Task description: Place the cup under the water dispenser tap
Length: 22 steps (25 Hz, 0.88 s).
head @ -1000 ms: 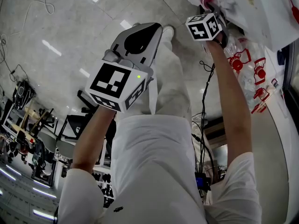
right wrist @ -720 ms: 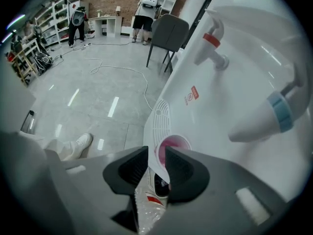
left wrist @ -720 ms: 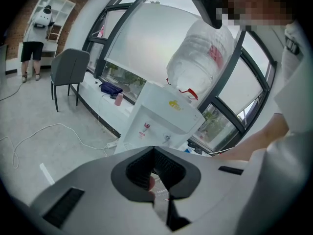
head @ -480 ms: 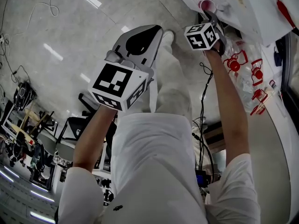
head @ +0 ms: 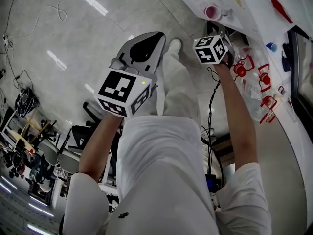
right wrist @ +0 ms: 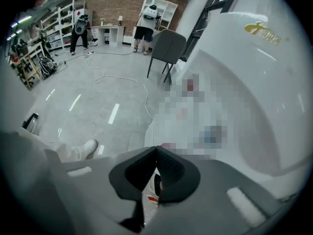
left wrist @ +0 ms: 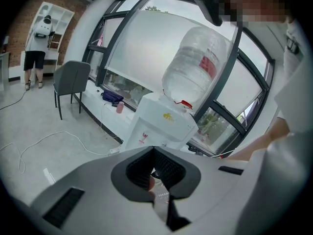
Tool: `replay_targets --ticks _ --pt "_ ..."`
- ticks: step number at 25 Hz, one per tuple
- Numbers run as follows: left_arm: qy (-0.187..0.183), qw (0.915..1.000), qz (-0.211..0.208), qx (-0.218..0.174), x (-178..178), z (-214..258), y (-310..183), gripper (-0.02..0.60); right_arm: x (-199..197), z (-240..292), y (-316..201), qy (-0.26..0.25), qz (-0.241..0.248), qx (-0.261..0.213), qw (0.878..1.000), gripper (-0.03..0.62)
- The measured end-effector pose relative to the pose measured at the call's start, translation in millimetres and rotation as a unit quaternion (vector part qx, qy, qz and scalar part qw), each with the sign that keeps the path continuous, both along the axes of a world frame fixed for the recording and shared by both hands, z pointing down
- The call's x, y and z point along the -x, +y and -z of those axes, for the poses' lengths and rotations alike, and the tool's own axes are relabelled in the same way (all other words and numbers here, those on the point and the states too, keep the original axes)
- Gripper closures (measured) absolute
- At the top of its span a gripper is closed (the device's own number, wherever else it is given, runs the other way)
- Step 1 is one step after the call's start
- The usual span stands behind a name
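Note:
A small pink cup (head: 212, 12) stands on the white water dispenser (head: 254, 9) at the top of the head view, with nothing holding it. My right gripper (head: 221, 37) hangs a short way below the cup and apart from it. Its jaws have just been closing and now meet at the tips with nothing between them (right wrist: 156, 148). In the right gripper view the dispenser's white body (right wrist: 244, 77) fills the right side, partly under a mosaic patch. My left gripper (head: 163, 34) is held over the floor, away from the dispenser (left wrist: 164, 121) and its clear bottle (left wrist: 195, 70); its jaws (left wrist: 154, 148) are shut and empty.
A clear water bottle with red handles (head: 254, 72) lies low beside the dispenser. A grey chair (left wrist: 71, 80) and loose cables (left wrist: 29, 148) are on the floor. People stand at shelves (right wrist: 144, 26) far back. My own legs and shoe (head: 175, 32) are below me.
The right gripper, which had the pink cup between its jaws at the dispenser, has let it go, drawn back and shut. Both grippers have risen a little.

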<state>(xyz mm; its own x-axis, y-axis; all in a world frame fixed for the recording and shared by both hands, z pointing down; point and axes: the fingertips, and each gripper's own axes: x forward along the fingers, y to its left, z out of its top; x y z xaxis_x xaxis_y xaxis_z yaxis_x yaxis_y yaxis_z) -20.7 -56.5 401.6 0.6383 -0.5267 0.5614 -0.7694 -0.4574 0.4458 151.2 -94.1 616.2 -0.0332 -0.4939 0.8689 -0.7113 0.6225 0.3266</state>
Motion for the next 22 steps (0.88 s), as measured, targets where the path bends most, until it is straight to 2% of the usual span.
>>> replay_targets --ticks 11,22 --pt "-0.006 0.9998 0.003 -0.018 9 34 4 0.583 20 84 4 -0.072 0.004 -0.036 0.997 0.585" --pt "-0.004 0.9985 0.028 -0.047 29 79 -3 0.583 44 179 4 -0.142 -0.004 -0.080 0.987 0.583"
